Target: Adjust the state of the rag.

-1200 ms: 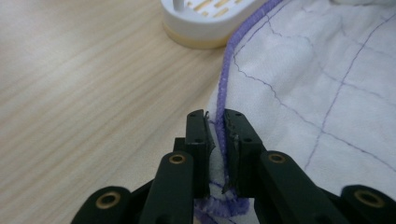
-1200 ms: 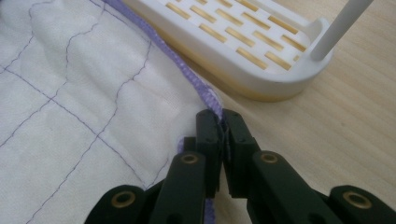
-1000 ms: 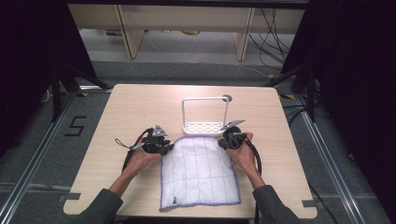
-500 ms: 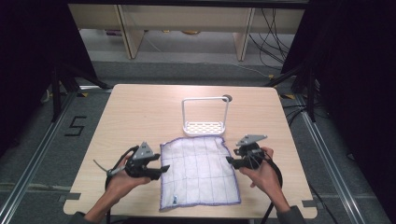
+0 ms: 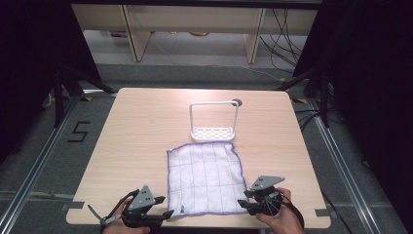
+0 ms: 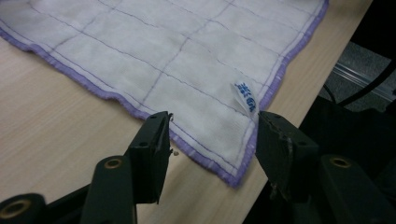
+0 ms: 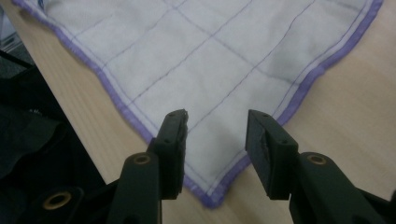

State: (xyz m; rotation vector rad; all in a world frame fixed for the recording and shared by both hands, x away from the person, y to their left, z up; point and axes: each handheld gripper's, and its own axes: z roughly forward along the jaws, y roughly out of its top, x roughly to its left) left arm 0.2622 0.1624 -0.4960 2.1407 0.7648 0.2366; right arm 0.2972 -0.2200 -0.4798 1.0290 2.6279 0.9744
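Two grippers at near corners of cloth (image 5: 205, 178); cloth flat on table (image 5: 141, 126), near edge; left gripper (image 5: 163, 214) and right gripper (image 5: 242, 204) jaws part open, just closing slightly, straddling corners, nothing pinched; likely lining up corner grabs; rack (image 5: 213, 120) beyond.

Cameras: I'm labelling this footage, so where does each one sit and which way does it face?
High view: above the near edge, looking forward and down on the table; hands and forearms show.
Left gripper view: on the left hand-held gripper, facing the cloth corner.
Right gripper view: on the right hand-held gripper.
All share the cloth.
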